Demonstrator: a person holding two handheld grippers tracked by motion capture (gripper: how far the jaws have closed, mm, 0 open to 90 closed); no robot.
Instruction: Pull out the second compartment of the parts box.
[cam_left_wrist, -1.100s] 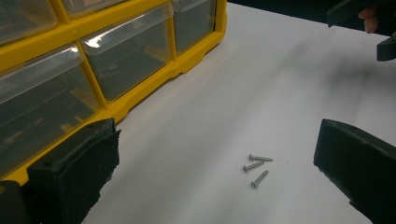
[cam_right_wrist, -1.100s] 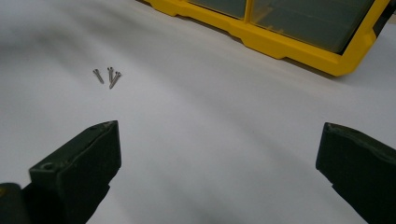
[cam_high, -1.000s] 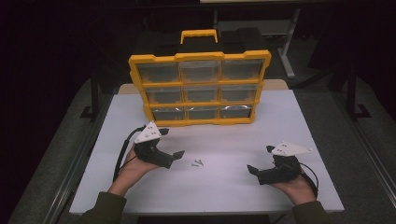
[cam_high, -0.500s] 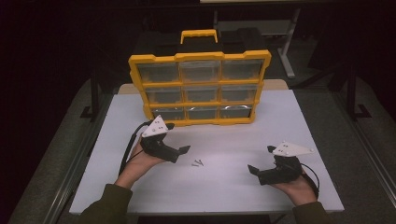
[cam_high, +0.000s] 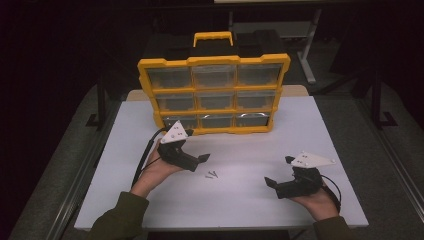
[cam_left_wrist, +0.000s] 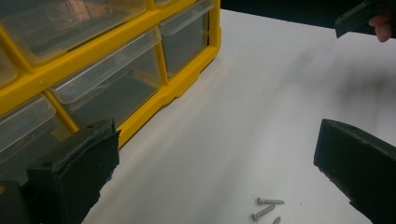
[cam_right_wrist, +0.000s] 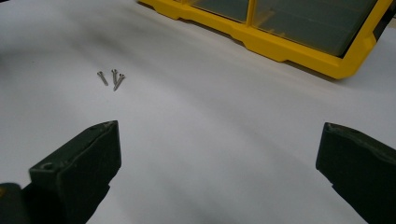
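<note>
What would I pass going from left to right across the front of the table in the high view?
Left hand-held black tool with a grey three-cornered plate → small cluster of silver metal screws on the white table → right hand-held black tool.

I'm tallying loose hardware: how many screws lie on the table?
3 screws lie in a small cluster on the white table, in front of the yellow drawer organizer, just ahead of the left gripper.
</note>
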